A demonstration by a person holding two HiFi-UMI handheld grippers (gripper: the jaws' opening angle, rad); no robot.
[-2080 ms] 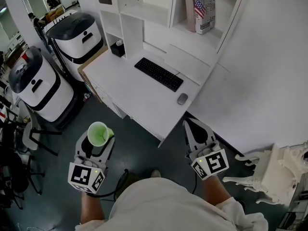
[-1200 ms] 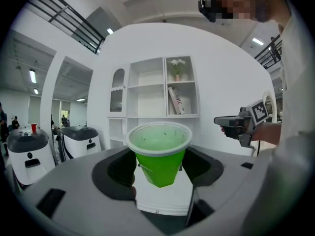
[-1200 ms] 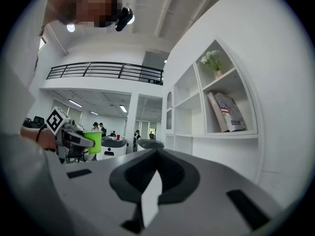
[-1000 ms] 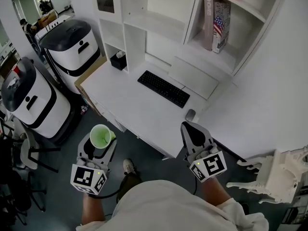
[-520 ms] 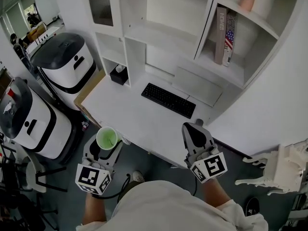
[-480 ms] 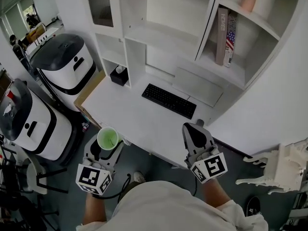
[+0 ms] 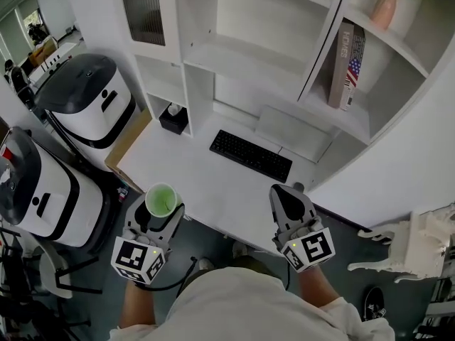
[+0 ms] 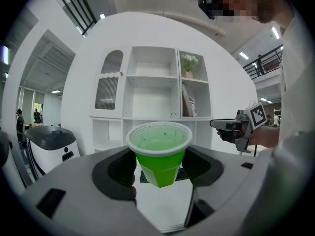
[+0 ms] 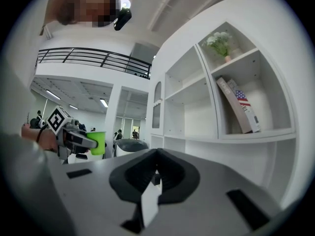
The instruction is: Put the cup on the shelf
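A green plastic cup (image 7: pixel 161 198) stands upright between the jaws of my left gripper (image 7: pixel 161 212), which is shut on it over the front left corner of the white desk (image 7: pixel 206 180). In the left gripper view the cup (image 8: pixel 159 154) fills the gap between the pads, and it looks empty. My right gripper (image 7: pixel 287 192) is shut with nothing in it at the desk's front edge; its jaws meet in the right gripper view (image 9: pixel 156 173). The white shelf unit (image 7: pixel 249 52) rises behind the desk with several open compartments.
A black keyboard (image 7: pixel 250 155) and a mouse (image 7: pixel 298 187) lie on the desk, with a black box (image 7: pixel 173 118) at its back left. Books (image 7: pixel 348 55) and a potted plant (image 7: pixel 387 2) fill the right shelves. Two white-and-black machines (image 7: pixel 82 98) stand left; a white frame (image 7: pixel 412 251) stands right.
Both grippers have moved forward to the desk's front edge, and the shelf unit now looks nearer. The left gripper still holds the cup; the right stays shut.
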